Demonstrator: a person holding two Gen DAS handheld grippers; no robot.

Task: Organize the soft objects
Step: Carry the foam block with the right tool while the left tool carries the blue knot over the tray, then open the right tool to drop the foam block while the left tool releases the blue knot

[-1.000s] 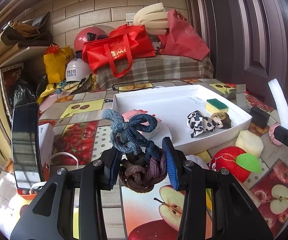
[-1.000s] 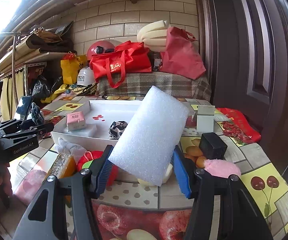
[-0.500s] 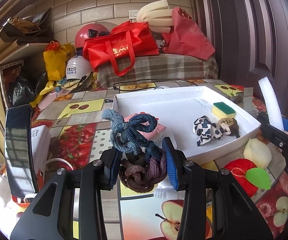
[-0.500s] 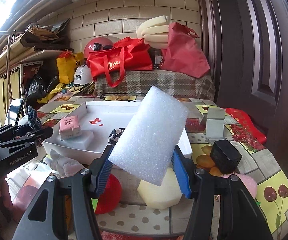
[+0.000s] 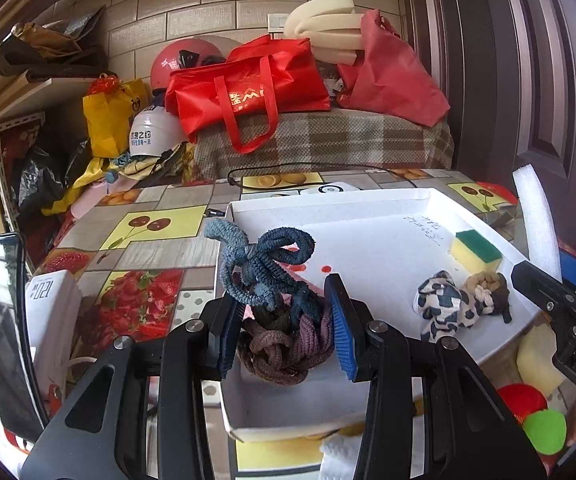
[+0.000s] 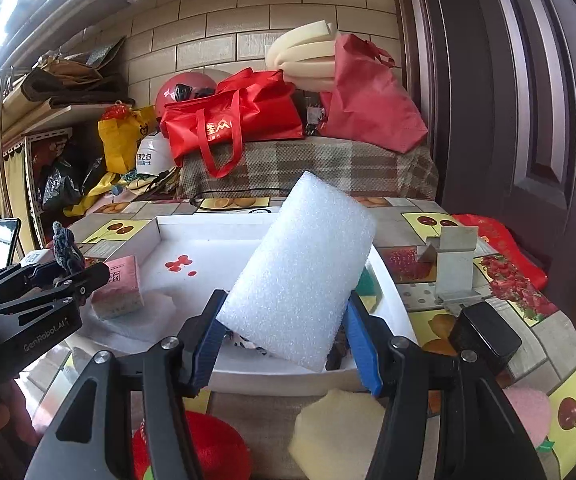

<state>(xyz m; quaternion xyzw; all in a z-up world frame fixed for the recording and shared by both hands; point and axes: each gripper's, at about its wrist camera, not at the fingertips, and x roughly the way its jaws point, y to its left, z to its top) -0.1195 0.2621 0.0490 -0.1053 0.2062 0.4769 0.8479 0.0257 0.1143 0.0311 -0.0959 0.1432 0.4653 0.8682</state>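
Right tongs (image 6: 284,344) clamp a white foam block (image 6: 301,276), tilted, over the near edge of the white tray (image 6: 208,236) mid-desk. Left tongs (image 6: 68,276), w/ a bundle of dark hair ties (image 6: 64,248), sit by the tray's left edge. Pink box (image 6: 118,288) inside tray, left side. Red ball (image 6: 216,448) & yellow sponge (image 6: 335,428) at desk's (image 6: 427,220) near edge.

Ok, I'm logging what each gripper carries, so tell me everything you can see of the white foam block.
The white foam block is a thick rectangular slab with rounded corners and a fine, bubbly, slightly glossy surface, like packing foam. It looks clean and undented. The right gripper clamps its lower end between blue pads, and it stands tilted, its top leaning to the right. It hangs over the near right part of the white tray, hiding some of what lies inside. Only the pads visibly touch it.
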